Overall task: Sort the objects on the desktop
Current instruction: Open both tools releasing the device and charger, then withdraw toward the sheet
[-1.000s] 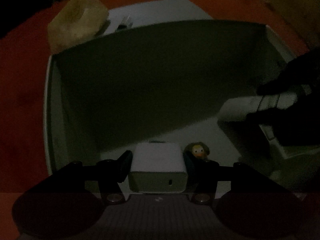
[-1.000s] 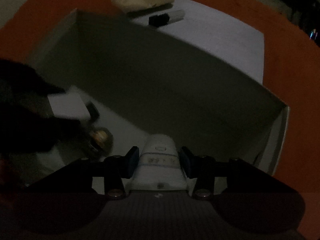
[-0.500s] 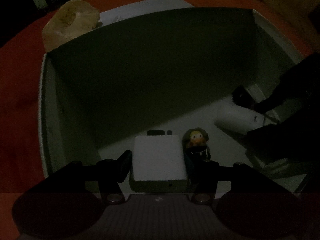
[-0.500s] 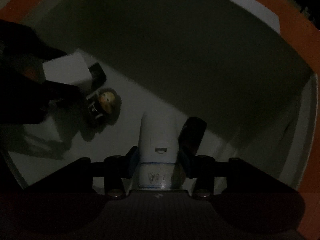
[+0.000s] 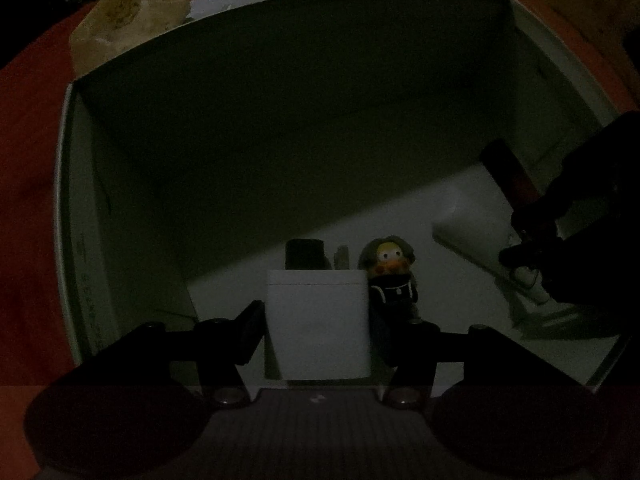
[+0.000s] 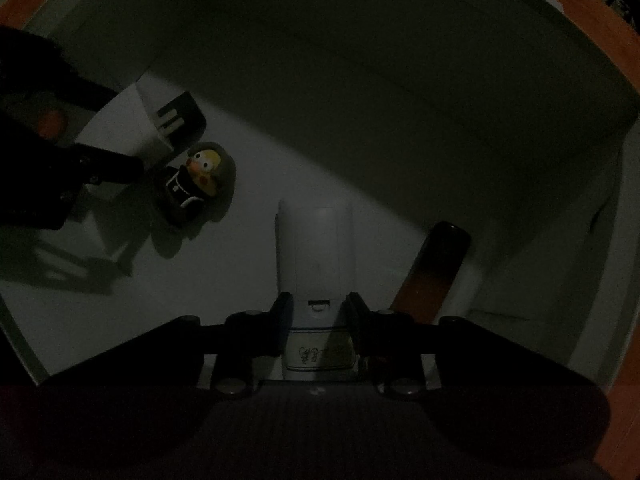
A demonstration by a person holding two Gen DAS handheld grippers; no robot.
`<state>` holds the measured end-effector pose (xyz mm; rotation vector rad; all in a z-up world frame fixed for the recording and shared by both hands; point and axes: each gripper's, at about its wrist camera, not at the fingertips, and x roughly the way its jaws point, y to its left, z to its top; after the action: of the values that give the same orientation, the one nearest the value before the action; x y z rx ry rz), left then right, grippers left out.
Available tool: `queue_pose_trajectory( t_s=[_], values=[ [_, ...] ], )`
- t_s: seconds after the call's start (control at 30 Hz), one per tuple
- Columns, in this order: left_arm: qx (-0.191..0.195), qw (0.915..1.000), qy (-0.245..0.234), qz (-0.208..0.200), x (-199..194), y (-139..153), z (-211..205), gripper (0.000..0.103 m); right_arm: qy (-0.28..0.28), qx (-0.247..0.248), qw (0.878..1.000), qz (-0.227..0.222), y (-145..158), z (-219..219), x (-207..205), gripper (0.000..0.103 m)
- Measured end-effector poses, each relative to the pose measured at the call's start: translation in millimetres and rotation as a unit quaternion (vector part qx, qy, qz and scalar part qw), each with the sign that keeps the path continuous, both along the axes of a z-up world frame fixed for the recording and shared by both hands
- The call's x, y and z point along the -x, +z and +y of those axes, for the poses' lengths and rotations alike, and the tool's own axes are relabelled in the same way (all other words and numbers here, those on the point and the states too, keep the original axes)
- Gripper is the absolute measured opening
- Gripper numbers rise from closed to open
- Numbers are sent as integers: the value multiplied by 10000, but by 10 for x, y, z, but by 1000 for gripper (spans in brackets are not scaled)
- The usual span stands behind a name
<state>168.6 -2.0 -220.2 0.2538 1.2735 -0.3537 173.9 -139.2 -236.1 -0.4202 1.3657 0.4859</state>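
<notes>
Both grippers are low inside a white box (image 5: 76, 208). My left gripper (image 5: 318, 320) is shut on a white charger block (image 5: 318, 320) with its prongs toward the box floor. My right gripper (image 6: 316, 316) is shut on a white oblong device (image 6: 316, 256) that points at the floor. The right gripper also shows at the right of the left wrist view (image 5: 536, 240). A small duck figurine in a dark jacket (image 5: 390, 276) lies on the floor just right of the charger; it shows in the right wrist view (image 6: 200, 180) too.
A dark brown bar-shaped object (image 6: 432, 276) lies on the box floor right of the white device. A crumpled beige bag (image 5: 124, 24) sits behind the box on the orange-red table (image 5: 28, 128). The box walls stand tall all round. The scene is dim.
Both grippers have gone lower into the box with their objects. The duck figurine and the brown bar have come into clearer view on the floor.
</notes>
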Motion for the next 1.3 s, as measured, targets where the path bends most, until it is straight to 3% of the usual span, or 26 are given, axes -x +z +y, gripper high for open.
queue_pose_trajectory(
  t_s=[0.27,0.33,0.4,0.43,0.47,0.57,0.7,0.83,0.97,1.3],
  values=[
    [-53,10000,19,72,-6,-16,-58,63,-191,-10,9998,49,27,-63,-2,39],
    [-28,10000,45,17,14,14,-96,75,-240,32,9997,27,40,-66,-1,43],
    [65,9997,17,-243,72,96,-144,97,-318,43,9995,-36,72,-75,1,46],
    [101,9987,-38,-493,122,164,-177,102,-387,3,9992,-51,94,-90,4,52],
    [143,9975,-116,-687,162,214,-202,103,-460,-43,9989,-63,117,-107,8,58],
    [124,9959,-330,-829,207,291,-293,103,-658,-211,9976,-54,205,-211,23,60],
    [140,9974,-71,-708,193,306,-288,103,-938,-503,9943,11,382,-359,22,68],
    [217,9982,207,-514,92,433,-199,103,-952,-813,9919,-211,505,-305,-63,69],
    [322,9949,502,-817,11,678,-70,103,-952,-913,9906,-375,726,-305,-157,73],
    [466,9909,961,-821,-179,933,169,103,-1122,-1291,9828,-698,1310,-304,-399,74]
  ],
)
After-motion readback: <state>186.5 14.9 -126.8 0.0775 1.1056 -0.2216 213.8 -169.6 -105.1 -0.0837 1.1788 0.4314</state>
